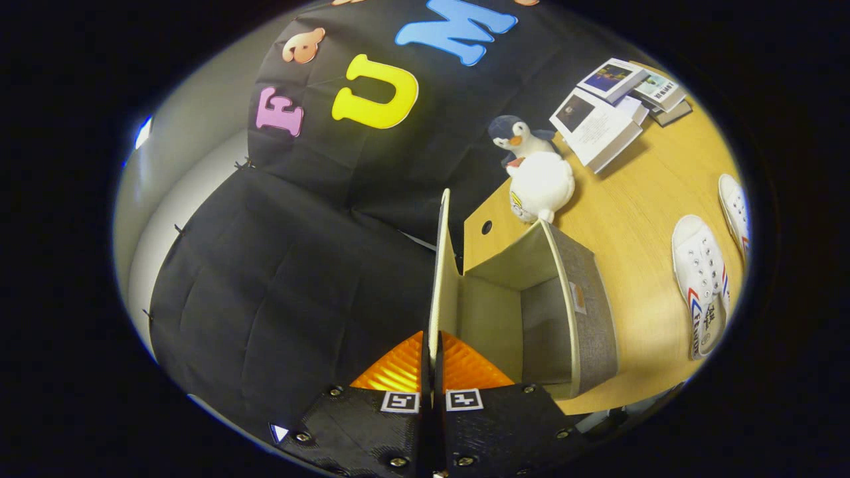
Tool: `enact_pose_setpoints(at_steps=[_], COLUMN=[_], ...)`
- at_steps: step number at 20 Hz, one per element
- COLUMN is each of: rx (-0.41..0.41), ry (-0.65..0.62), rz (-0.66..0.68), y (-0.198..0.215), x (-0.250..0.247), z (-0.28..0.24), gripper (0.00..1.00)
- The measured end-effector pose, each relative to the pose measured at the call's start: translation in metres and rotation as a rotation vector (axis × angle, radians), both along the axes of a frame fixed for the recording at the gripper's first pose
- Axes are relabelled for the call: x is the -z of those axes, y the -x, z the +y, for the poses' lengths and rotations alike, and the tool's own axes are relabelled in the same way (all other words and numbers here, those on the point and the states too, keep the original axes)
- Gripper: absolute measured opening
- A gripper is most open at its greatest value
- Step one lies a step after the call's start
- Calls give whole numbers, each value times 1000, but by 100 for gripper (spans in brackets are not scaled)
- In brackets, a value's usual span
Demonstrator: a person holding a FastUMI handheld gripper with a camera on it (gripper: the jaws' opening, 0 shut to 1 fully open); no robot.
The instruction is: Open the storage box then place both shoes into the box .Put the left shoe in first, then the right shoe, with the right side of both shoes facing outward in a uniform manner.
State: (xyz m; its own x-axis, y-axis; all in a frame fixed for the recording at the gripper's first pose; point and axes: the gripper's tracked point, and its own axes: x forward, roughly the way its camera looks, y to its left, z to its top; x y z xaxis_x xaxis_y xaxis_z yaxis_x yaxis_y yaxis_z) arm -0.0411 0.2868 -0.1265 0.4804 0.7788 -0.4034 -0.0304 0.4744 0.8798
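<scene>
Grey fabric covers the storage box (584,312), which stands on the wooden counter (631,212) with its cream interior exposed. The claw (431,372) is clamped on the raised lid (441,265), both fingers pressing it. Two white shoes (700,282) lie beyond the box, side by side, with red and blue stripes; their printed lettering is illegible.

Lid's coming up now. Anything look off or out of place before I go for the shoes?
Nothing stands out. The gripper is shut on the lid, raised edge-on over the open, empty box. Both shoes lie flat on the table beyond it.
</scene>
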Motion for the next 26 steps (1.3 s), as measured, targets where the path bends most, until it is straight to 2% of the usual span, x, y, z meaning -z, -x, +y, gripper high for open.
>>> enact_pose_setpoints(at_steps=[5, 16, 19, 22, 25, 26], rx=[-41, -95, -116, -153, -210, -226], ry=[57, 50, 67, 60, 90, 107], rz=[-62, -122, -155, -206, -271, -290], y=[0, 13, 14, 20, 24, 30], x=[-16, -38, -40, -46, -47, -46], z=[34, 115, 136, 151, 155, 153], gripper=[0, 0, 4, 21, 75, 98])
